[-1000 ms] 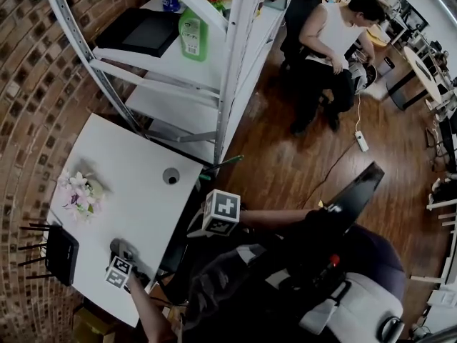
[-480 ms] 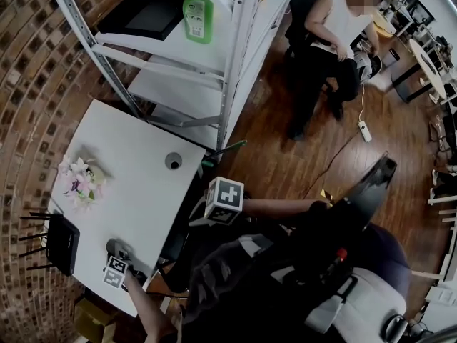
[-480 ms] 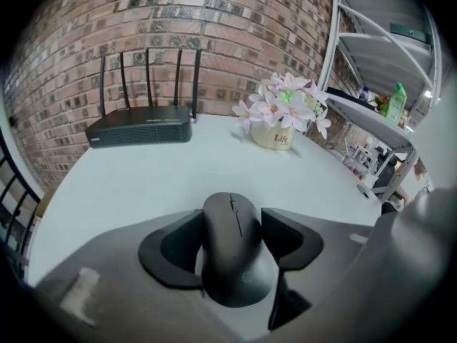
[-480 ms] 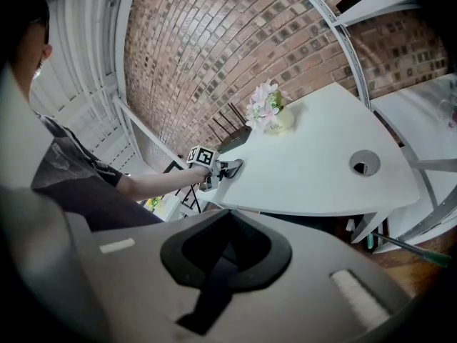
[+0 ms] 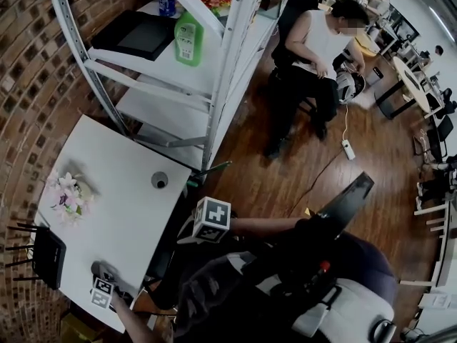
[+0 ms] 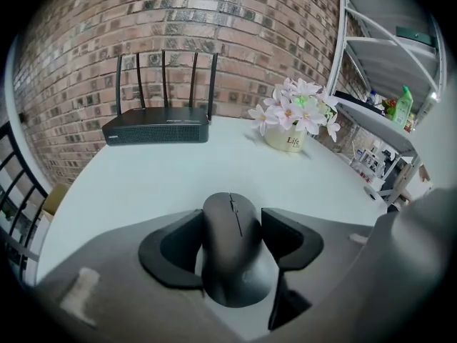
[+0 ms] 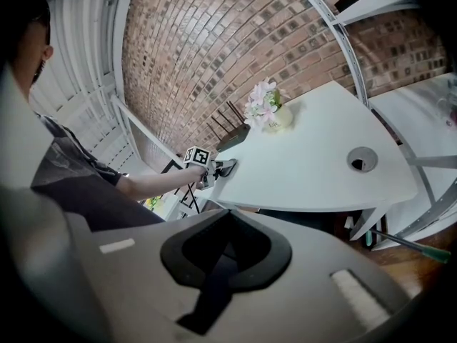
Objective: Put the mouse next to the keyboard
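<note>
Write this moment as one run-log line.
left gripper: shut on mouse, near table edge | right gripper: shut, empty | keyboard: not in view

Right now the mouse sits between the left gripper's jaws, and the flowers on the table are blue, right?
Not quite. The flowers are pink and white, not blue; the left gripper view shows them. The mouse does sit between the jaws of the left gripper, on the table.

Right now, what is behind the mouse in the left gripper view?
Behind the mouse, clamped in the left hand-held gripper: bare white table, then a black router at the brick wall, a flower pot right of it. The table beneath the mouse is hidden.
</note>
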Motion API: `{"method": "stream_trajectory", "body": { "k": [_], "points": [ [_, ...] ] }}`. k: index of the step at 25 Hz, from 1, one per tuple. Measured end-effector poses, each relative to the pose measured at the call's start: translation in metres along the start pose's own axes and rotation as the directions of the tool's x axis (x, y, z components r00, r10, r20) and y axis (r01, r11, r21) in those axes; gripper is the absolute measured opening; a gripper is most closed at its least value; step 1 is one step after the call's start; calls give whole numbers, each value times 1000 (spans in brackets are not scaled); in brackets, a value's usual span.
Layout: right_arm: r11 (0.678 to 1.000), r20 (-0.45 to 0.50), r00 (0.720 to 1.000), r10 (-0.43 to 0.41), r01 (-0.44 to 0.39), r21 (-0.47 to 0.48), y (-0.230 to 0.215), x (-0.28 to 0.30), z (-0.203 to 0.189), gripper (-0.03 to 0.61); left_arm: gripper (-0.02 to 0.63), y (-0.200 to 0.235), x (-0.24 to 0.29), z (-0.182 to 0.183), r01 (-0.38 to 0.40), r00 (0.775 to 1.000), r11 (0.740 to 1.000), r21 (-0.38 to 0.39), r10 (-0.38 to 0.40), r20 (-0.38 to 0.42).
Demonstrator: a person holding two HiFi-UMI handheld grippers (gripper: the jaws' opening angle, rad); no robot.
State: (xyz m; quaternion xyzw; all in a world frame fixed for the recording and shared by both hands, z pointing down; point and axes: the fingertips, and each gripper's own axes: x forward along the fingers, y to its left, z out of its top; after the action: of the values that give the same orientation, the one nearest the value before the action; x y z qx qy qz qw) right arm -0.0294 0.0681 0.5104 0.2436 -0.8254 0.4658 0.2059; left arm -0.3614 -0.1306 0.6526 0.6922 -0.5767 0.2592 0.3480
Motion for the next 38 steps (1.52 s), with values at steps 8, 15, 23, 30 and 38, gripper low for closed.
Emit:
{"method": "stream_trajectory", "body": {
  "k": [8,15,23,30,38],
  "points": [
    [1000,-6,1000,-6,6,14,-2,-1,-5,6,268,35,-13,-5,-57,998,998,-17,57,-4],
    [1000,-6,1000,4,-4,25,1,2,-7,6,268,58,-21,-8,-92,996,995,-41,91,-3],
    [1000,-7,1000,-10,9,-6,6,1,-3,6,268,90,-33,-7,-138,990,988,-71,139,6],
    [1000,2,1000,-4,4,-20,10,0,5,6,268,112,-39,-11,-171,985,979,-114,174,15],
    [1000,-22,1000,-22,22,11,5,-7,-11,6,268,115,-32,-6,-165,985,976,-141,171,26]
  ]
}}
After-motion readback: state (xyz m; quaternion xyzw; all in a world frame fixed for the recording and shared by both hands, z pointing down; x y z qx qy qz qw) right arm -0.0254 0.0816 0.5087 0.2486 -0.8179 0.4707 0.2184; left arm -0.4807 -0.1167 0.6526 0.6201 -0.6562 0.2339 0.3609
